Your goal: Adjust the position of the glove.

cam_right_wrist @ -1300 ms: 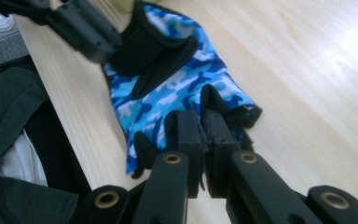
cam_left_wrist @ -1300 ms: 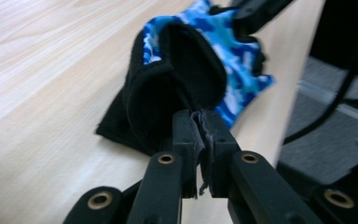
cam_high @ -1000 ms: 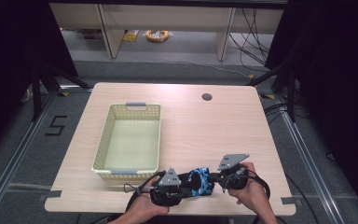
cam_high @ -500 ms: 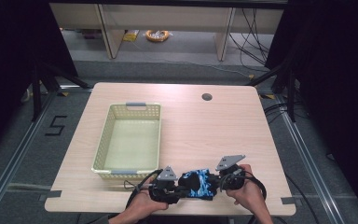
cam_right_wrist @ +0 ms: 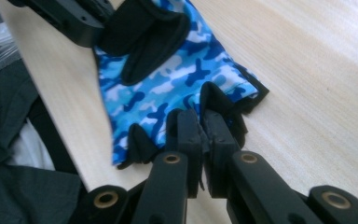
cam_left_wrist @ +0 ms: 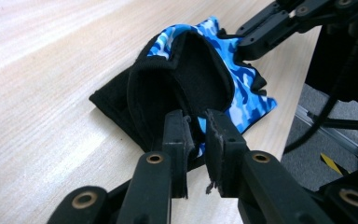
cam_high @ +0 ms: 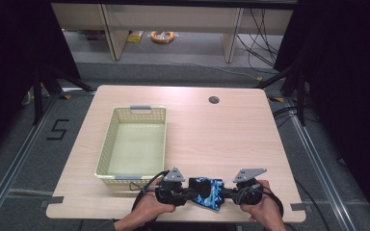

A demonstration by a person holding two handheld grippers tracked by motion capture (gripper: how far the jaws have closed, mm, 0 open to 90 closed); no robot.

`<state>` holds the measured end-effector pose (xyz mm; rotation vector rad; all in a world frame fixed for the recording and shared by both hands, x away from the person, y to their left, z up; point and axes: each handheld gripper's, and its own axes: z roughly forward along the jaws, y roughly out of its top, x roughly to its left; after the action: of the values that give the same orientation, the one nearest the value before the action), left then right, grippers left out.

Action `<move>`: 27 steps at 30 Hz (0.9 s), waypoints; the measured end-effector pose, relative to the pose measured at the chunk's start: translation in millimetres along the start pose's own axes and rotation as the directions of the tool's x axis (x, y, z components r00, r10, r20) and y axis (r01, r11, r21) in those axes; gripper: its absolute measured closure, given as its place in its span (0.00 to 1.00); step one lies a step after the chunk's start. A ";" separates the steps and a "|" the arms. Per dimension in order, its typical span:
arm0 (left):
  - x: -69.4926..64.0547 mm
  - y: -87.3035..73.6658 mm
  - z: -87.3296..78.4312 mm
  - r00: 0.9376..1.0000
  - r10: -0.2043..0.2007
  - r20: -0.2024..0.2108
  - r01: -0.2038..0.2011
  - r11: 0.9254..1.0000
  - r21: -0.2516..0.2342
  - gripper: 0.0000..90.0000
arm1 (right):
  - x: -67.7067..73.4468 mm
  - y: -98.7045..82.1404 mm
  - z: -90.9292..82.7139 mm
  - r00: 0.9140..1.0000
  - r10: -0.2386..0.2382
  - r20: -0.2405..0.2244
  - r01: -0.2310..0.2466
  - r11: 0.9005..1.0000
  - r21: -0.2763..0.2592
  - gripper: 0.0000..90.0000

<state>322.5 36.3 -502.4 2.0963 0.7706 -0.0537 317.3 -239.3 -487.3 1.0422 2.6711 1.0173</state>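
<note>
1. Pale wood table stands on a grey floor, with dark curtains at both sides and a small round hole near its far edge.
2. On the table's left half sits a pale yellow basket with latticed walls.
3. Near the table's front edge, just right of the basket's near corner, lies a glove, stretched between the two grippers.
4. The left gripper meets the glove at its wrist end; the right gripper meets it at the finger end.
5. The glove is fingerless, printed in blue, white and dark camouflage, with black trim and a black lining that shows inside the gaping cuff.
6. In the left gripper view, the cuff rim runs down between the jaws of the left gripper, which have just eased apart a little; they stand narrowly apart with the black edge between them, and I cannot tell whether the pads press on it.
7. In the right gripper view, the right gripper has its jaws pressed nearly together, pinching the black edge of a finger opening; the glove spreads away from it across the table.
8. A hand holds each gripper from the bottom of the high view.
</note>
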 end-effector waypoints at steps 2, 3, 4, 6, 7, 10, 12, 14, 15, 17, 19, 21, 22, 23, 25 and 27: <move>1.2 -1.8 1.2 1.000 -0.009 -0.006 0.009 1.000 0.002 0.86 | -0.9 1.2 3.0 1.000 -0.020 0.014 0.020 1.000 0.004 0.96; 1.7 -2.3 1.0 1.000 -0.010 -0.004 0.010 1.000 0.005 0.86 | -0.4 1.9 4.4 0.999 -0.024 0.022 0.024 1.000 0.002 0.96; 1.7 -2.3 1.0 1.000 -0.010 -0.004 0.010 1.000 0.005 0.86 | -0.4 1.9 4.4 0.999 -0.024 0.022 0.024 1.000 0.002 0.96; 2.5 -2.3 0.7 1.000 -0.007 0.000 0.007 1.000 0.004 0.85 | 1.3 4.9 4.4 0.999 -0.026 0.024 0.026 1.000 0.000 0.96; 3.3 -2.3 0.3 1.000 -0.004 0.005 0.004 1.000 0.007 0.84 | 2.5 6.4 4.2 0.999 -0.038 0.032 0.038 0.999 -0.008 0.95; 2.9 -2.5 -0.6 1.000 -0.018 0.014 0.018 1.000 0.005 0.81 | 2.1 6.2 2.9 0.999 -0.021 0.037 0.021 1.000 -0.002 0.90; 3.9 -2.4 -4.1 1.000 -0.025 0.014 0.025 1.000 0.000 0.75 | 1.6 2.0 4.8 0.999 0.021 0.044 -0.021 1.000 0.003 0.80; 6.5 -2.2 -9.2 0.999 -0.045 0.013 0.045 0.999 -0.017 0.70 | -0.6 1.3 3.1 0.998 0.017 0.064 -0.017 1.000 0.004 0.75; 9.2 -2.1 -12.2 0.999 -0.052 0.005 0.052 0.998 -0.024 0.68 | -0.1 1.7 -1.8 0.995 0.052 0.082 -0.050 0.998 -0.026 0.70; 17.8 -2.4 -17.9 0.996 -0.091 -0.016 0.090 0.995 -0.042 0.66 | 1.0 2.3 -6.2 0.990 0.098 0.097 -0.092 0.993 -0.072 0.65; 20.4 -2.9 -18.1 0.994 -0.104 -0.035 0.103 0.994 -0.038 0.67 | 1.9 2.5 -6.9 0.987 0.138 0.087 -0.128 0.986 -0.110 0.63; 19.0 -3.6 -15.2 0.993 -0.108 -0.042 0.107 0.994 -0.036 0.64 | 3.7 1.8 -5.6 0.983 0.163 0.085 -0.156 0.984 -0.085 0.60; 18.4 -3.8 -13.8 0.994 -0.103 -0.041 0.102 0.994 -0.028 0.64 | 4.5 0.8 0.3 0.981 0.180 0.078 -0.169 0.977 -0.131 0.59; 17.3 -3.9 -12.6 0.994 -0.096 -0.048 0.095 0.995 -0.023 0.63 | 6.1 0.4 2.0 0.976 0.204 0.072 -0.195 0.974 -0.116 0.58; 15.2 -3.6 -10.5 0.995 -0.090 -0.053 0.089 0.996 -0.021 0.63 | 5.4 -0.5 6.1 0.977 0.199 0.072 -0.190 0.976 -0.107 0.58; 14.1 -2.4 -9.4 0.994 -0.093 -0.053 0.092 0.996 -0.019 0.63 | 6.8 -1.0 10.0 0.972 0.222 0.074 -0.214 0.971 -0.103 0.56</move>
<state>330.4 51.5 -502.7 2.0530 0.8973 -0.0412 314.7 -230.0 -494.7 1.3500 2.4561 1.0962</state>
